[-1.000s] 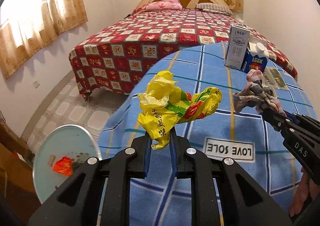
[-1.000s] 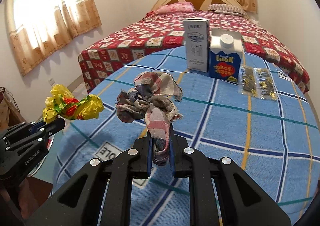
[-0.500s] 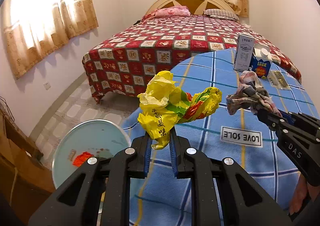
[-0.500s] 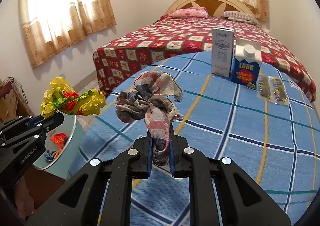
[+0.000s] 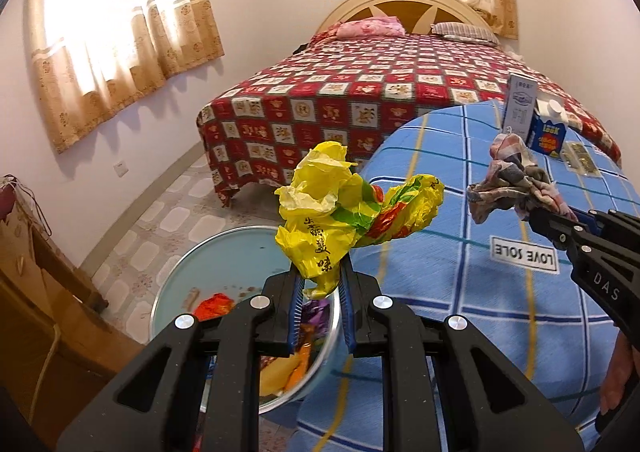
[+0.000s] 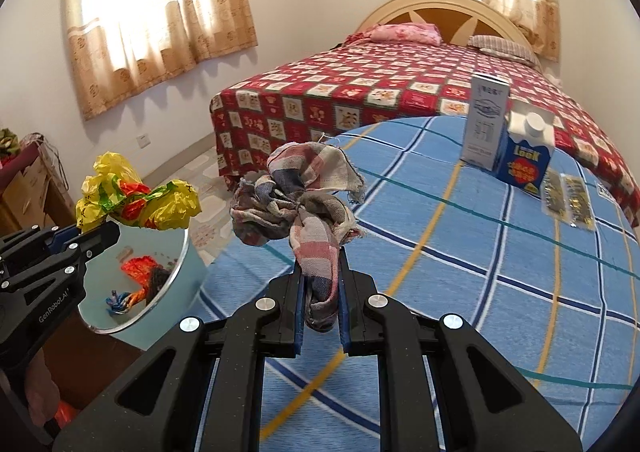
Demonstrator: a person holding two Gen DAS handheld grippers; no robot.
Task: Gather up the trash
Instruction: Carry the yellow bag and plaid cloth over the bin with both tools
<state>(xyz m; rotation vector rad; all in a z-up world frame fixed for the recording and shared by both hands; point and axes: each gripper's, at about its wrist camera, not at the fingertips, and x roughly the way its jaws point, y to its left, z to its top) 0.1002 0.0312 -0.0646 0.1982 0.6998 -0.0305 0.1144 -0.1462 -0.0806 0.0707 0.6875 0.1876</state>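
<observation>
The left tool (image 5: 320,284) grips a crumpled yellow plastic bag (image 5: 344,212) above the trash bin (image 5: 176,276); the right tool (image 6: 320,284) clamps a checked rag (image 6: 300,204).

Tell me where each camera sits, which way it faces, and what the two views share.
Left wrist: on the left gripper, facing down-forward over the bin; it holds a yellow bag; the right gripper shows at right.
Right wrist: on the right gripper, facing over the blue table; it holds a rag; the left gripper shows at left.
Shared: bag, rag, bin, cartons, bed.
</observation>
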